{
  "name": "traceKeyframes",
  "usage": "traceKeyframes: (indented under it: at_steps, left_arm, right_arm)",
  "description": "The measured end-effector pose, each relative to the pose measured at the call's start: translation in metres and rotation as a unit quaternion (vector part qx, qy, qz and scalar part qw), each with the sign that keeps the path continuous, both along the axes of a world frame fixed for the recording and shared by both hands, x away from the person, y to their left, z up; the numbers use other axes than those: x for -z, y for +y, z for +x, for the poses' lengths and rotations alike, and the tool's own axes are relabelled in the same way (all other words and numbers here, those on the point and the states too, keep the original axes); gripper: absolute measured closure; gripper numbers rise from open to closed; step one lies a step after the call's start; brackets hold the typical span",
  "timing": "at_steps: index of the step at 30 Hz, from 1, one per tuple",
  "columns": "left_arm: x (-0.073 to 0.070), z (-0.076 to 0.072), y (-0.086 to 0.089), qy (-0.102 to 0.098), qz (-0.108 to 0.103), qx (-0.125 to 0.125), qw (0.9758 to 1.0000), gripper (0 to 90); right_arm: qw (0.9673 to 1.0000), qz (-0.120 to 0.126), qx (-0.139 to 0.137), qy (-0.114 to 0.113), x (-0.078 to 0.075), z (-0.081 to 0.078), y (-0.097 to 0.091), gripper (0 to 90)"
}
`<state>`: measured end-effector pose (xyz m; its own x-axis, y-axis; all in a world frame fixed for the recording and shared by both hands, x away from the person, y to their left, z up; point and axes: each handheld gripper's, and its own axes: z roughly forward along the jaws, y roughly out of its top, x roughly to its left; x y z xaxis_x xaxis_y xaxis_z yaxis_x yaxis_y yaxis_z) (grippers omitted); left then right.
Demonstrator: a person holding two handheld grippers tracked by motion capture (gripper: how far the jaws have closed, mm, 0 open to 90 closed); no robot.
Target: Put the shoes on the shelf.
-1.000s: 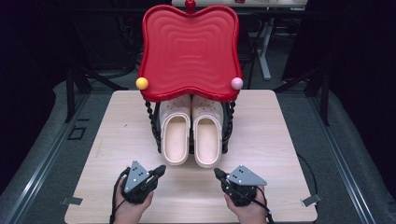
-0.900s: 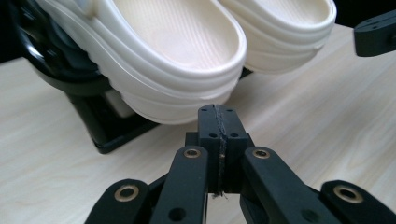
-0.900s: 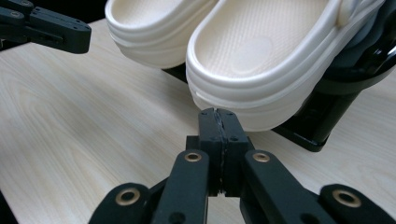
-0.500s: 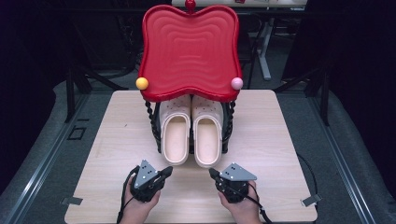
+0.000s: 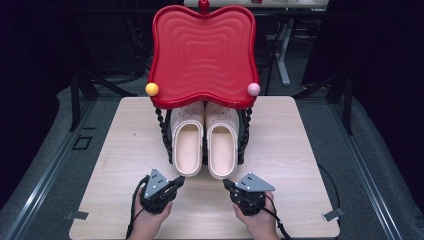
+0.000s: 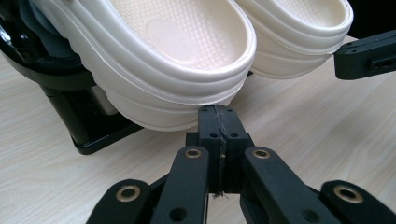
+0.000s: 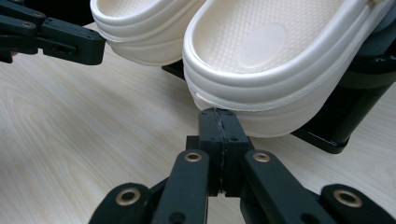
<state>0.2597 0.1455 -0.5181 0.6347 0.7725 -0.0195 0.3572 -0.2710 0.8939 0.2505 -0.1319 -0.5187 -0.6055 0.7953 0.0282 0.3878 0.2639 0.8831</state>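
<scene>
Clogs, a cream pair, sit side by side on the lower shelf of a black rack (image 5: 243,142) under a red tray (image 5: 202,55), in the middle of the high view, heels toward the person: left clog (image 5: 188,145), right clog (image 5: 222,147). Since a second ago both hands have edged inward and up the frame toward the heels. Left gripper (image 5: 176,183) and right gripper (image 5: 228,184) now sit just below the heels, jaws pressed together, holding nothing. This looks like an approach; the jaws must part before any grasp on the table (image 5: 310,150).
</scene>
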Motion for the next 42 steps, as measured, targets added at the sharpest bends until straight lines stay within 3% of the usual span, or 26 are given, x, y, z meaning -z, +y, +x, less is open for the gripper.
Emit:
traceKeyframes:
  at_steps: [3, 6, 10, 20, 33, 42]
  left_arm:
    - [-0.003, 0.001, 0.001, -0.005, 0.0, -0.005, 1.0, 90.0]
    - [-0.005, 0.0, 0.002, -0.016, 0.014, -0.015, 0.9997, 90.0]
    - [-0.01, 0.004, 0.007, -0.022, 0.009, -0.021, 0.9995, 90.0]
    - [-0.017, 0.028, 0.018, -0.012, -0.01, -0.044, 0.9989, 90.0]
    - [-0.026, 0.056, 0.007, -0.009, -0.016, -0.048, 0.9987, 90.0]
    - [-0.025, 0.075, -0.007, 0.003, -0.013, -0.047, 0.9988, 90.0]
  right_arm:
    - [1.0, -0.006, 0.003, -0.004, -0.002, 0.0, 0.0, 90.0]
    - [0.9999, -0.007, 0.007, -0.009, -0.005, 0.001, -0.001, 90.0]
    - [0.9997, -0.011, 0.013, -0.015, -0.01, 0.004, -0.004, 90.0]
    - [0.9994, -0.022, 0.021, -0.018, -0.017, 0.021, -0.002, 90.0]
    - [0.9981, -0.018, 0.05, -0.033, -0.031, 0.05, -0.002, 90.0]
    - [0.9972, -0.023, 0.063, -0.032, -0.029, 0.071, 0.006, 90.0]
